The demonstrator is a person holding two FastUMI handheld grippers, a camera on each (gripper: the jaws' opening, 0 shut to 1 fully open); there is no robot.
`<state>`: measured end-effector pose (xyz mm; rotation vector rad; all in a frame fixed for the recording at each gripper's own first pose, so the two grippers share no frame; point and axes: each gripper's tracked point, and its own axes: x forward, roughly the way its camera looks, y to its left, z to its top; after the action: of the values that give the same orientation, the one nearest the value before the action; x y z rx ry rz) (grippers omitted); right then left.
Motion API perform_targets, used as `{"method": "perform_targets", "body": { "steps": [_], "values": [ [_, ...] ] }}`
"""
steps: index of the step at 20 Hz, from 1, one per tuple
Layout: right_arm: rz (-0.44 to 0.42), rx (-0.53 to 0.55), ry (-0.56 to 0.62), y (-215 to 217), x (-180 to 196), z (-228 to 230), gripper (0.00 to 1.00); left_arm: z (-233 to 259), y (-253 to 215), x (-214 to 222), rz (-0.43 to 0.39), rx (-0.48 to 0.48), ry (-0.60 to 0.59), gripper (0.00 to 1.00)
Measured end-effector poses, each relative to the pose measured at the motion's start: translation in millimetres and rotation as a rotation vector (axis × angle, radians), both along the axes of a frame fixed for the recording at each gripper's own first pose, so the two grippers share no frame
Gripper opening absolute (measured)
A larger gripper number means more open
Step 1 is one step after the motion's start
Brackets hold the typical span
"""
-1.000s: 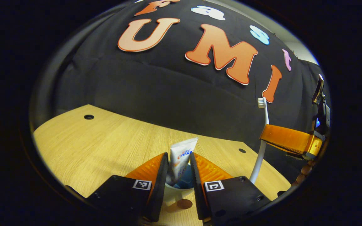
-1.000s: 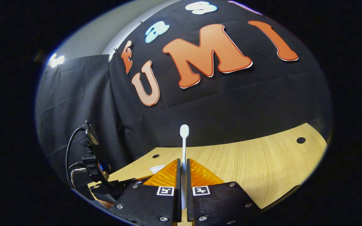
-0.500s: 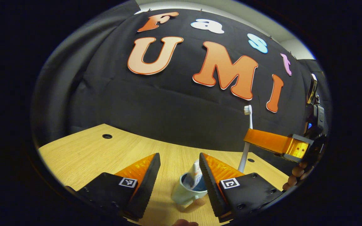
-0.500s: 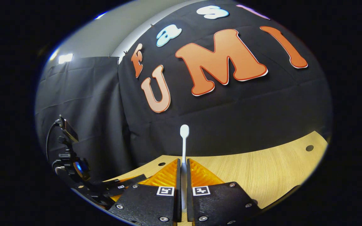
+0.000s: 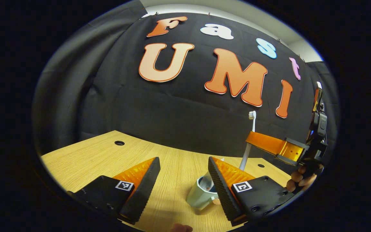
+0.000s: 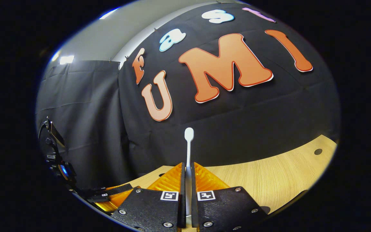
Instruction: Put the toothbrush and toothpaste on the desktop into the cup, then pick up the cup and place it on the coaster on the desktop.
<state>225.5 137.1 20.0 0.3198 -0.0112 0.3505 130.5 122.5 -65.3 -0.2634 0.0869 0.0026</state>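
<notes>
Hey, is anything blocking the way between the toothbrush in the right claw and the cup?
Nothing visible does. The right claw holds the toothbrush upright, above and behind the cup. The left claw is open beside the cup; its right finger overlaps the rim in the left gripper view.

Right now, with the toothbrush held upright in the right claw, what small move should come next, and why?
Probably carry the right claw sideways until the toothbrush hangs over the cup, then lower it. The left claw stands open, the toothpaste tip already shows in the cup, and the brush is held beside the cup, not above it.
</notes>
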Motion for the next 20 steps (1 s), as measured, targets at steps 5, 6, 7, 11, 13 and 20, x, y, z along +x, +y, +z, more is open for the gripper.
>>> {"method": "perform_targets", "body": {
  "steps": [5,6,7,11,13,20],
  "values": [
    [-0.013,-0.002,-0.001,12.1,5.7,-18.7,0.07,-6.0,11.3,-7.9,0.017,0.001,0.012,0.98],
    [-0.018,-0.01,0.003,13.7,7.8,-23.4,0.07,-6.5,11.6,-9.1,0.015,-0.001,0.013,0.98],
    [-0.027,-0.011,0.002,13.7,8.9,-26.6,0.07,-6.4,11.9,-12.1,0.017,0.0,0.011,0.98],
    [-0.042,-0.019,-0.022,14.4,8.2,-30.9,0.07,1.9,15.0,-22.5,0.026,0.005,0.002,0.98],
    [-0.049,-0.032,0.0,16.4,8.4,-39.9,0.07,-0.1,14.3,-26.9,0.028,0.006,0.016,0.98],
    [-0.033,-0.069,0.081,14.7,-13.7,-69.6,0.08,-0.8,-16.0,-36.7,-0.029,0.014,0.096,0.98]
  ]
}}
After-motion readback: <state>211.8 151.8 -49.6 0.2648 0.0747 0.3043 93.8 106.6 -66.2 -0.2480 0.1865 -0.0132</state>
